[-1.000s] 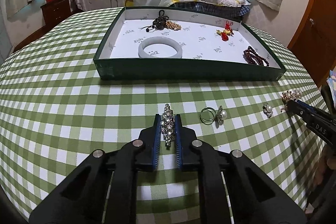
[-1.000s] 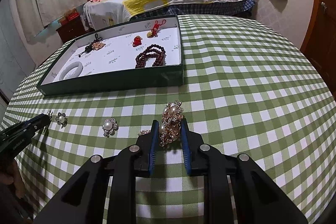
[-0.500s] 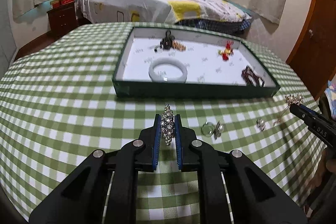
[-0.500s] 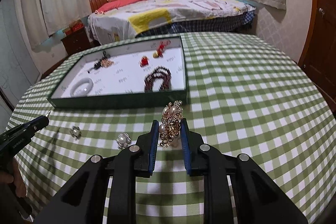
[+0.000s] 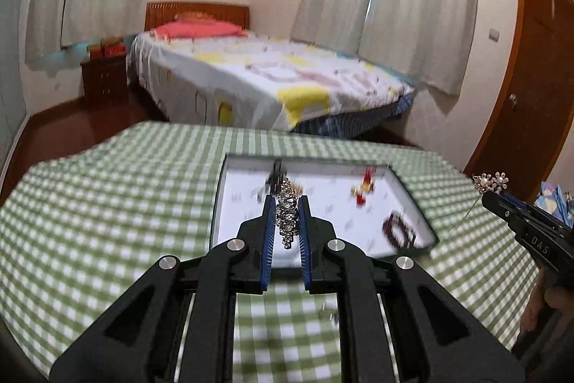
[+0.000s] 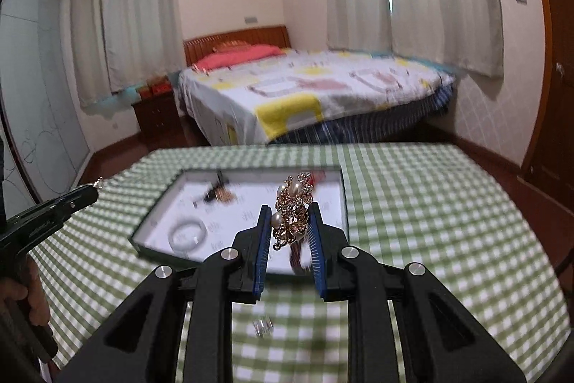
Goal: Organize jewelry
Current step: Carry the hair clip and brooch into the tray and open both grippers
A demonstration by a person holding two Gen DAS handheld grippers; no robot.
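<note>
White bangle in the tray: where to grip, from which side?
The white bangle lies flat in the green tray, near its front-left corner. Probably come straight from above with a hand-held gripper and pinch across one side of the ring, one finger inside the hole; the tray wall blocks a low approach.

Both matte-black plastic two-finger grippers, left [image 5: 287, 225] and right [image 6: 290, 232]: ribbed blue pads, silver round pivot screws, triangular cutouts; white lettering on each one's side.
</note>
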